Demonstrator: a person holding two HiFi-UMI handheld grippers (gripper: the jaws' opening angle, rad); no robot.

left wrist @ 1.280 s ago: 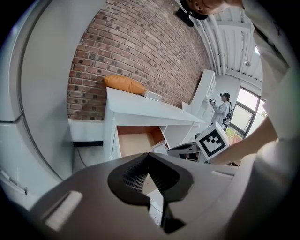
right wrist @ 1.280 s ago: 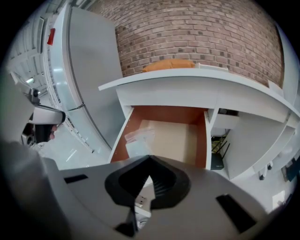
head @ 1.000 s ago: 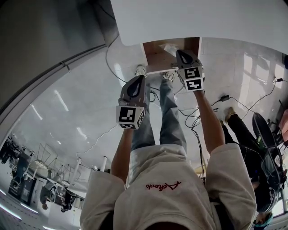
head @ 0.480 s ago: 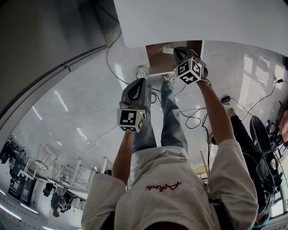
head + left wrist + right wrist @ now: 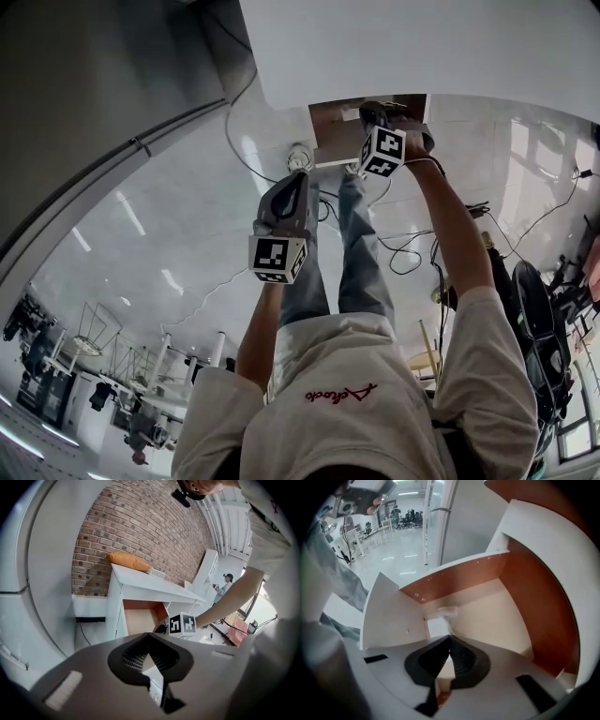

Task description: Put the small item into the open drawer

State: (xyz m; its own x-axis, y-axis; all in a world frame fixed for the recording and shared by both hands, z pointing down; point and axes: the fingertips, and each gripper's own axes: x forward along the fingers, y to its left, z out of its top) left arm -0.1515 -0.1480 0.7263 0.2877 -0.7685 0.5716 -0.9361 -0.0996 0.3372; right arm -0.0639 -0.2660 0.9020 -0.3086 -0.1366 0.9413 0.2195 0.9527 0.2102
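Note:
The drawer (image 5: pixel 328 120) stands open under a white desk (image 5: pixel 422 47), its inside brown and beige (image 5: pixel 506 616). My right gripper (image 5: pixel 367 111) reaches into it, jaws shut. In the right gripper view the small item (image 5: pixel 439 620), a white piece in clear plastic wrap, sits right at the tips of that gripper (image 5: pixel 450 638), near the drawer's left wall and low over its floor. My left gripper (image 5: pixel 298 178) hangs back from the drawer over the floor, shut with nothing in it (image 5: pixel 150 654). The left gripper view shows the drawer (image 5: pixel 140 620) and the right gripper's marker cube (image 5: pixel 183 624).
An orange cushion (image 5: pixel 129 560) lies on the desk (image 5: pixel 140 581) against a brick wall. Cables (image 5: pixel 403 248) trail over the glossy floor beside the person's legs (image 5: pixel 361 253). A grey wall (image 5: pixel 94 84) runs along the left.
My right gripper has turned and pushed further into the drawer. The left gripper has drifted slightly nearer the desk.

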